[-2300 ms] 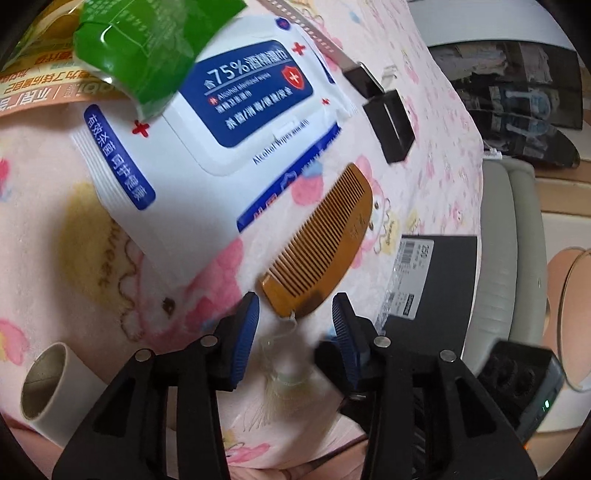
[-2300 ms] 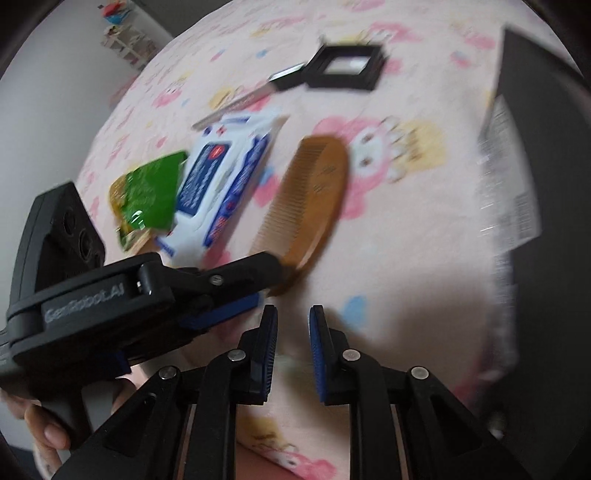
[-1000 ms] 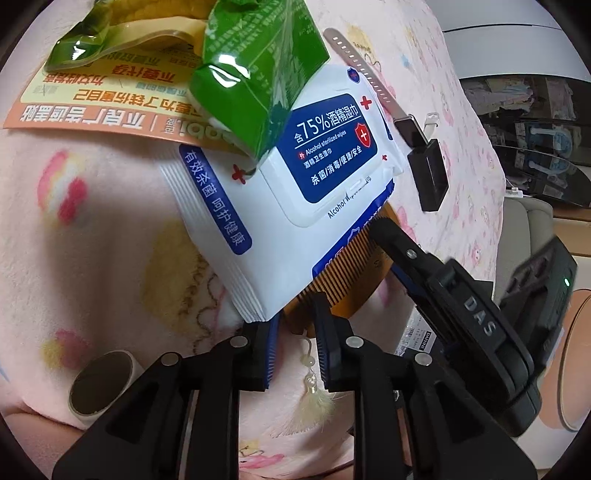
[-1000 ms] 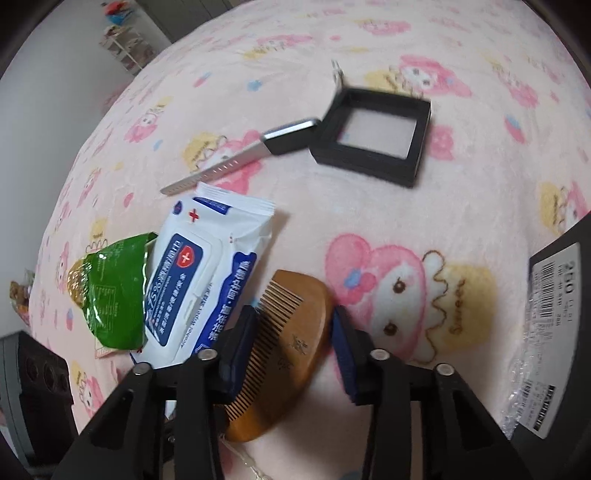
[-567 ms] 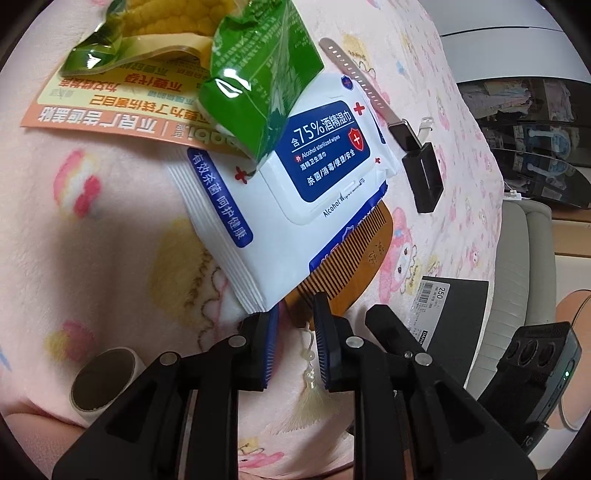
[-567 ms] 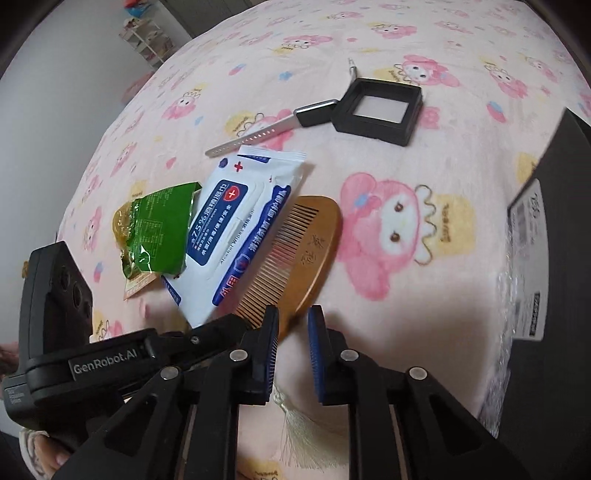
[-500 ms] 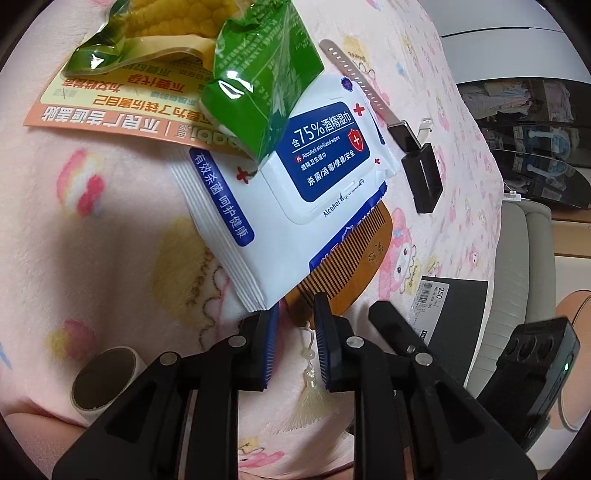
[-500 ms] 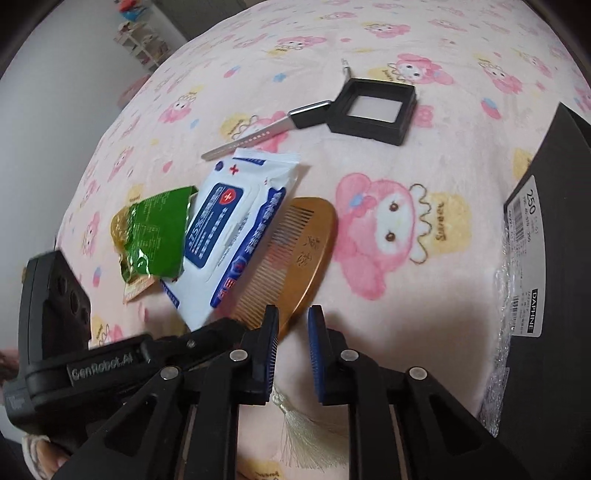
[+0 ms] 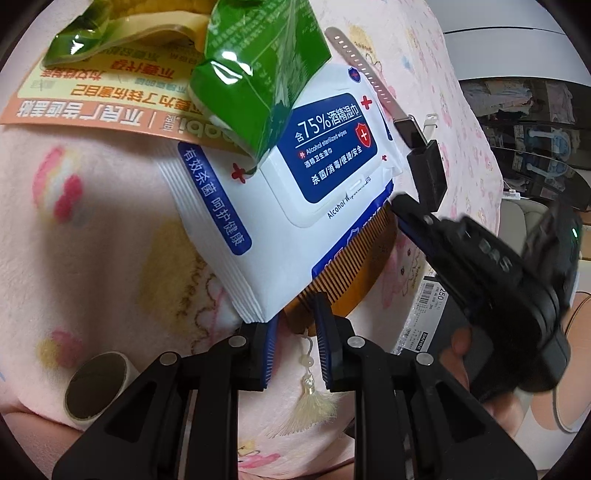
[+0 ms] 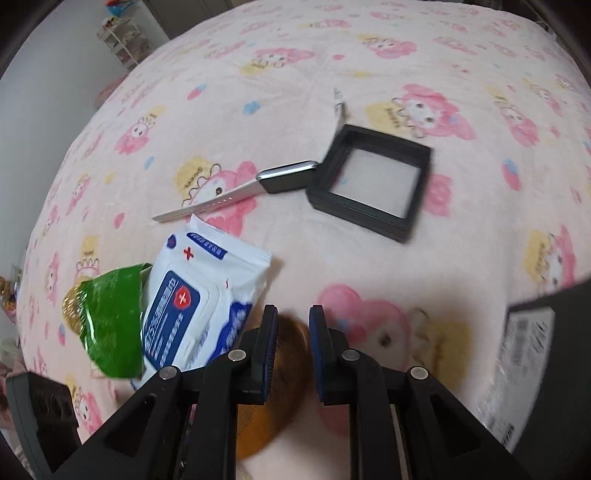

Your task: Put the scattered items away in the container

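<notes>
Moving in from the side, the right gripper [image 10: 290,352] now sits right over the wooden comb [image 9: 349,271], where half a second ago it was back by the comb's tassel end. Its fingers [image 10: 267,350] are a little apart, with the round end of the comb between them, and I cannot tell if they squeeze it yet. The left gripper [image 9: 293,341] has its fingers a little apart too, at the comb's near end, with the tassel [image 9: 308,400] hanging down between them.

I think the step in hand is picking up the comb. Next, the right fingers should close on it, lift it, and slide it out from under the wipes pack [image 9: 291,195] without dragging the pack along.

On the pink bed [image 10: 295,74] I count one comb, one wipes pack, one green snack bag [image 9: 258,66], one corn packet [image 9: 110,26], one orange paper [image 9: 88,107], one watch [image 10: 258,182], one small black square box [image 10: 373,181] and one tape roll [image 9: 98,387]. One big black box [image 10: 554,369] sits at the bed's edge; it may be the container.
</notes>
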